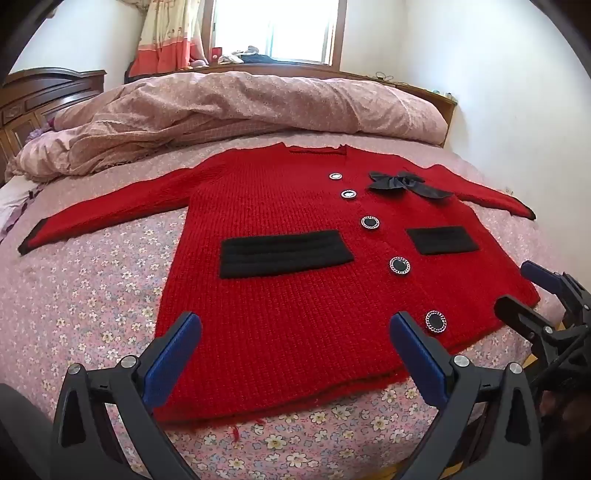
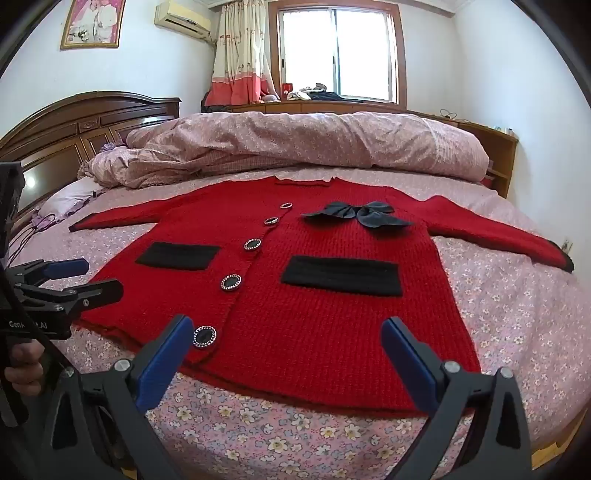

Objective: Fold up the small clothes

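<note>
Red knit makes up the cardigan, which lies flat and face up on the bed, hem toward both sets of jaws and neckline pointing away toward the rolled quilt. Its long axis, cuff to cuff, runs crosswise to the jaws, with both sleeves spread out to either side. A row of dark round buttons runs from hem to neck, two black pocket patches sit either side of it, and a dark bow lies near the collar. The left gripper hangs just above the hem with its jaws spread wide and nothing between the blue pads but the cloth below; I cannot tell whether the pads touch it. The right gripper stands the same way over the hem, jaws wide apart and gripping nothing. In the right wrist view the left gripper shows off to the left of the jaws, its body bearing white lettering of which only "Gen" and "AI" can be read, with fingers of a hand around the handle. That view also takes in a framed picture and an air conditioner on the wall, which the left wrist view does not show. The left wrist view shows the right gripper at the hem's far corner, right of the jaws.
</note>
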The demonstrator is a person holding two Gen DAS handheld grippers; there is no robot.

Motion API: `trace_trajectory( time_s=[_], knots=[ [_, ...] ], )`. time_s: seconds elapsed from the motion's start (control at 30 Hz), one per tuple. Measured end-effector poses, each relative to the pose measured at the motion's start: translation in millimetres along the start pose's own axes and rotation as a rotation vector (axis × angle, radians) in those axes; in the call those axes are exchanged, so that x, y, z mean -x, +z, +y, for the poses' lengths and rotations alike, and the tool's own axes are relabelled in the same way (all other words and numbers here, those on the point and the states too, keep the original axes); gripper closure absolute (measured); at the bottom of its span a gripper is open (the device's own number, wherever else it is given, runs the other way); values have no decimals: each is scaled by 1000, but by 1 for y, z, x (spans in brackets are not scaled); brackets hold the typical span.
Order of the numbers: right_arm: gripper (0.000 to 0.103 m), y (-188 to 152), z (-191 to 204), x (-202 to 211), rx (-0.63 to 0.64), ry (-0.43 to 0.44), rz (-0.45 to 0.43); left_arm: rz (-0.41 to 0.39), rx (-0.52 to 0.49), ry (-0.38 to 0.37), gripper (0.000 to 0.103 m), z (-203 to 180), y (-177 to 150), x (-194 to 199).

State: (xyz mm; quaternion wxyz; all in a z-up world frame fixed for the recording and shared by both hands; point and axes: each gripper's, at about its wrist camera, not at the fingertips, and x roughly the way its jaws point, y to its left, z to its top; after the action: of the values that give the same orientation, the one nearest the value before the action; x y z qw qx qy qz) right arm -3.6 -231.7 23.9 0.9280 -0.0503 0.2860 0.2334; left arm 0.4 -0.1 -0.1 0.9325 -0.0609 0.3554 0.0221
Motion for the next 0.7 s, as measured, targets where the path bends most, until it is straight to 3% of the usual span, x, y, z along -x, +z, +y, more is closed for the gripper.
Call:
trace_trajectory(
  time_s=[0.7],
  knots=[
    [0,1,3,-1,10,5,5,-5,5,-14,4,0,0,2]
  ],
)
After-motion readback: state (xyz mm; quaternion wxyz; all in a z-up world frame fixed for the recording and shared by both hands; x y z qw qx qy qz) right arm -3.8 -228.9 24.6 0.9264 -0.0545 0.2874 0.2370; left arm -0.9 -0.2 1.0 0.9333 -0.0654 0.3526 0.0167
